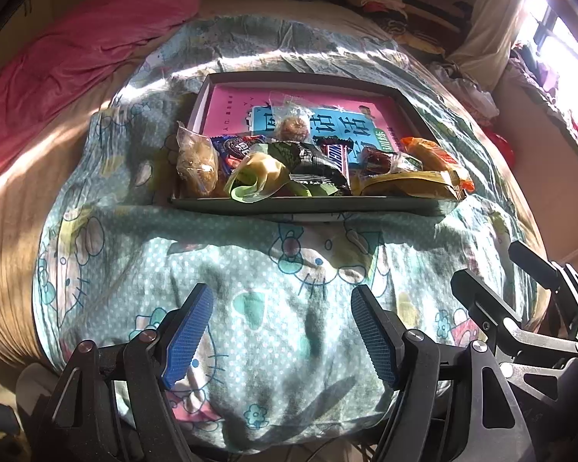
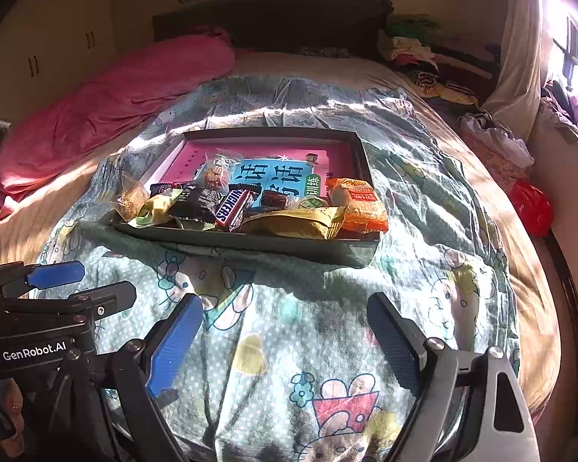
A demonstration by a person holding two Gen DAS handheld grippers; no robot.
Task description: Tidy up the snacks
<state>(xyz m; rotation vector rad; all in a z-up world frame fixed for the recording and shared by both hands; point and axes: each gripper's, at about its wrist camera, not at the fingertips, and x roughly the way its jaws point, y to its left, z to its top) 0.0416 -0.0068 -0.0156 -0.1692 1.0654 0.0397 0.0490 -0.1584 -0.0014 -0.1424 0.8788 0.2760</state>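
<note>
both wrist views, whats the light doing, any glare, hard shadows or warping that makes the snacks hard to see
Left wrist view: sun through the window blows out the upper right; bright bands and dark shadows stripe the blanket; the tray edges bow from fisheye. Right wrist view: the same window glare; the snacks are sharp, the Snickers bar wrapper legible; corners vignette to black.

A home bedroom: sun is falling across a bed (image 2: 424, 208) wearing a cartoon-cat quilt (image 2: 289, 327), a pink blanket (image 2: 127, 92) is lying bunched by the dark headboard (image 2: 289, 23), clothes (image 2: 412, 48) are piling up beside a curtained window (image 2: 574, 57).
</note>
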